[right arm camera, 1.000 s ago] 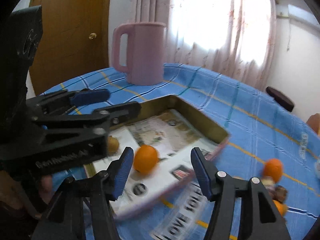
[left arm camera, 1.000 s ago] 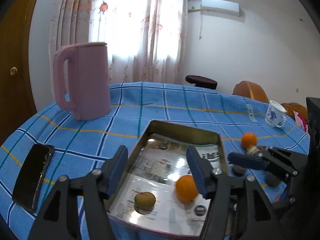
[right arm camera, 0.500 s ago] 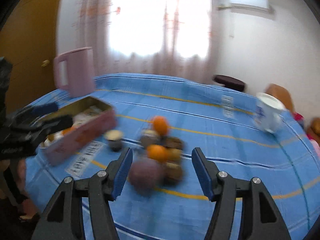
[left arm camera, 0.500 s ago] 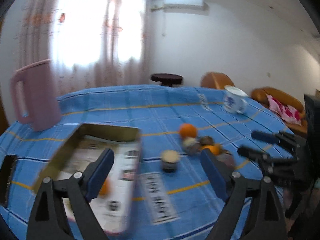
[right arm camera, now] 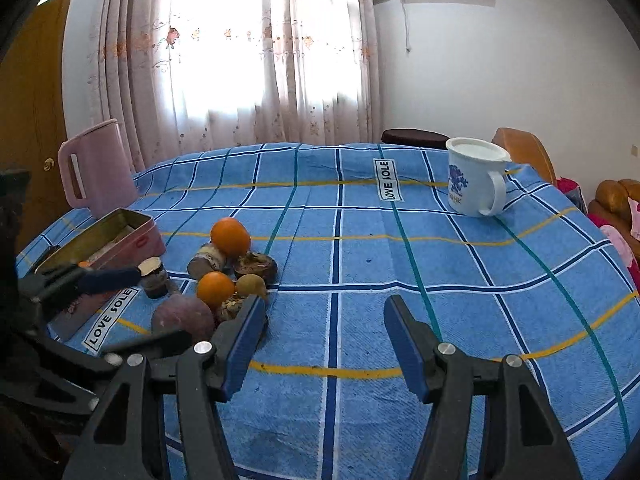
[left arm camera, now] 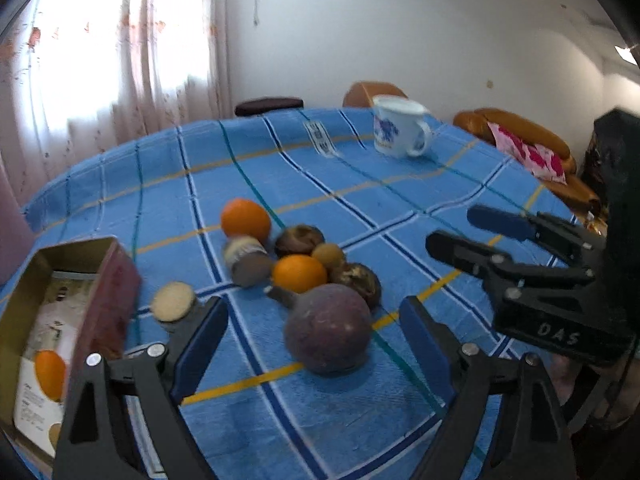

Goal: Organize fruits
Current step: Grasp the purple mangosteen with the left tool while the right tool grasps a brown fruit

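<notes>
A pile of fruit lies on the blue checked tablecloth: a large purple fruit [left arm camera: 328, 328], two oranges [left arm camera: 245, 218] [left arm camera: 299, 273], brown fruits [left arm camera: 298, 239] and a kiwi [left arm camera: 328, 255]. My left gripper [left arm camera: 312, 336] is open, its jaws on either side of the purple fruit without touching it. A pink tin [left arm camera: 120, 292] at the left holds an orange [left arm camera: 50, 374]. My right gripper [right arm camera: 324, 340] is open and empty, just right of the pile [right arm camera: 216, 284]; the tin [right arm camera: 136, 232] lies beyond it.
A white mug [right arm camera: 476, 176] stands at the far right of the table. A pink jug [right arm camera: 96, 172] stands behind the tin. A small jar [right arm camera: 154, 276] sits near the tin. Chairs and a stool stand beyond the table's far edge.
Both grippers have swung right, from over the tin to the fruit pile. The left gripper now brackets the purple fruit; both have stayed open.
</notes>
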Demonstrator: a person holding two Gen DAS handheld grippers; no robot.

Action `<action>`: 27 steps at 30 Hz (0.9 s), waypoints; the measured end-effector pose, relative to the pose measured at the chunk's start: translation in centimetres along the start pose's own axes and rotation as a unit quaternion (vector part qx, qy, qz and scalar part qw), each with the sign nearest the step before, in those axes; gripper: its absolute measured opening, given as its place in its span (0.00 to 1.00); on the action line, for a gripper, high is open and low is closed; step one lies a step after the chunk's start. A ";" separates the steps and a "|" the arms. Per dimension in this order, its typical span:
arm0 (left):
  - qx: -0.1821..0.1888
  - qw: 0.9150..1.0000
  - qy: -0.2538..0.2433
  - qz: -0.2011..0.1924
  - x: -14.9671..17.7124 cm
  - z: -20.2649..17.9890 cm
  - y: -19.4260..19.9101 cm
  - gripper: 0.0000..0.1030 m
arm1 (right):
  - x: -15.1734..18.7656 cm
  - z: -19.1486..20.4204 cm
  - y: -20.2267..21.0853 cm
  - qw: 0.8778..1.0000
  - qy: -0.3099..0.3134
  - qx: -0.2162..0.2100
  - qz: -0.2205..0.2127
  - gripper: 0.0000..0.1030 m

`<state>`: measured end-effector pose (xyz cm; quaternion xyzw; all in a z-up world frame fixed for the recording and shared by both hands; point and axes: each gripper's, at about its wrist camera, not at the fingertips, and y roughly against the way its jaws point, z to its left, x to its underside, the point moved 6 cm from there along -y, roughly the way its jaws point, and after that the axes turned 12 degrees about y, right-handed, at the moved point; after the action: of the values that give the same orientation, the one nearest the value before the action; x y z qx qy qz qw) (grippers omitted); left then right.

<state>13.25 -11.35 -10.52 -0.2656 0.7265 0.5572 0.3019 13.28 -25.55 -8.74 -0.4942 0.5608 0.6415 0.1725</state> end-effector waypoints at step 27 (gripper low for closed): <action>0.007 0.998 0.049 -0.045 -0.4 3.7 2.7 0.51 | 0.4 6.1 -4.7 0.987 0.053 -0.123 0.089 0.39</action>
<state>12.12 -7.10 -9.23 -0.3232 0.7312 0.5245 0.2929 14.04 -18.77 -12.36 -0.4929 0.5276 0.6915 0.0229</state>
